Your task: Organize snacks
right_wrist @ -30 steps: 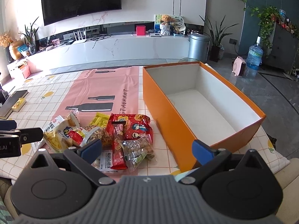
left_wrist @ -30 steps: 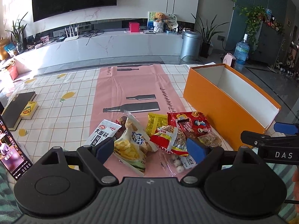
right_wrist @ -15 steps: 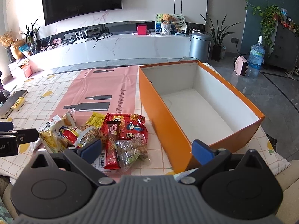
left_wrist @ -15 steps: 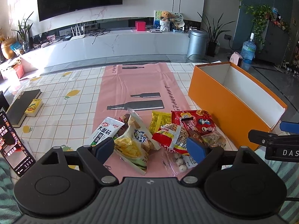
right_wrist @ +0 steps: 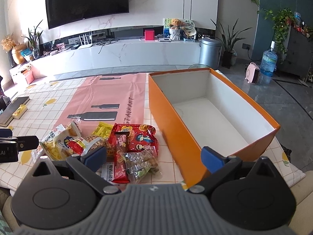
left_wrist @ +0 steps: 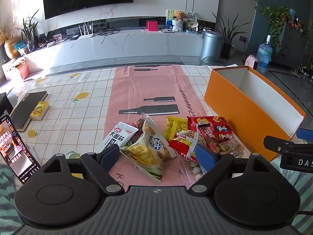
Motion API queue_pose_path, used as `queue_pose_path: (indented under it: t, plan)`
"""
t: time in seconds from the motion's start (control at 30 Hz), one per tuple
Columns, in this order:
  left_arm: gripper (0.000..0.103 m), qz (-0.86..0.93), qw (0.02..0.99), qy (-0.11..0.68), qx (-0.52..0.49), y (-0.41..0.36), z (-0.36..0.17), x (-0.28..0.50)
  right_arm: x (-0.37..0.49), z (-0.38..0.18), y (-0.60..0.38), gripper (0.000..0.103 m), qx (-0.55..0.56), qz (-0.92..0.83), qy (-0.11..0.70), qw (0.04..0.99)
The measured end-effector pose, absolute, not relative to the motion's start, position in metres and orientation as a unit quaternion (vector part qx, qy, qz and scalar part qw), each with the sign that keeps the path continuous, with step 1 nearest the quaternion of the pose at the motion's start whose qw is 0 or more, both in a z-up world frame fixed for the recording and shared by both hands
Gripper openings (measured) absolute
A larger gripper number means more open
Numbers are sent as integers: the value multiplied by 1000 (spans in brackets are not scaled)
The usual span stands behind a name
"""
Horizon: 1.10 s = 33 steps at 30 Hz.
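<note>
The snacks (right_wrist: pixel 101 145) lay heaped at 9 o'clock of the empty box (right_wrist: pixel 166 105). Both the left gripper (left_wrist: pixel 157 155) and right gripper (right_wrist: pixel 153 156) hung released, holding nothing. The packets looked light, crinkly and slippery; pinching a sealed edge seemed safest.

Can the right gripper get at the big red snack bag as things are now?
Probably yes. The right gripper is open and holds nothing, and the big red snack bag lies just ahead of it. A small brown packet lies partly on the bag, so it may be caught too.
</note>
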<state>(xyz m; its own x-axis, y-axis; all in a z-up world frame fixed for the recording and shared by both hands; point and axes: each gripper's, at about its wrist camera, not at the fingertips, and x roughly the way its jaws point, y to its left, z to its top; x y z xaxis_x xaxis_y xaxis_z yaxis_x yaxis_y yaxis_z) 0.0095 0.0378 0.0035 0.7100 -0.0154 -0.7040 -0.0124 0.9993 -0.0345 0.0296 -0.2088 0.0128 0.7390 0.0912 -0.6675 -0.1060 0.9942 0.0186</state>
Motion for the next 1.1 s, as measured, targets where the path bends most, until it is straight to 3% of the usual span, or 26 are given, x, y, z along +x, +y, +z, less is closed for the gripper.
queue_pose_path:
  t: [0.57,0.67,0.73,0.8,0.97,1.1]
  plan:
    - [101,-22,928,370,-22,53,3,14,29,7,-192,99,-21,84,352,932]
    - [86,-41,929,367,-35,56,-5,13,35,5,-189,99,-29,102,358,928]
    - [75,-65,925,372,-46,56,-14,13,37,-2,-187,93,-33,109,362,925]
    - [63,-76,919,383,-54,57,-22,15,42,-12,-186,79,-35,110,374,920]
    - [61,-75,915,389,-69,62,-29,20,55,-31,-185,63,-14,118,402,908]
    - [69,-96,913,391,-71,58,-34,28,66,-43,-181,61,-29,119,405,906]
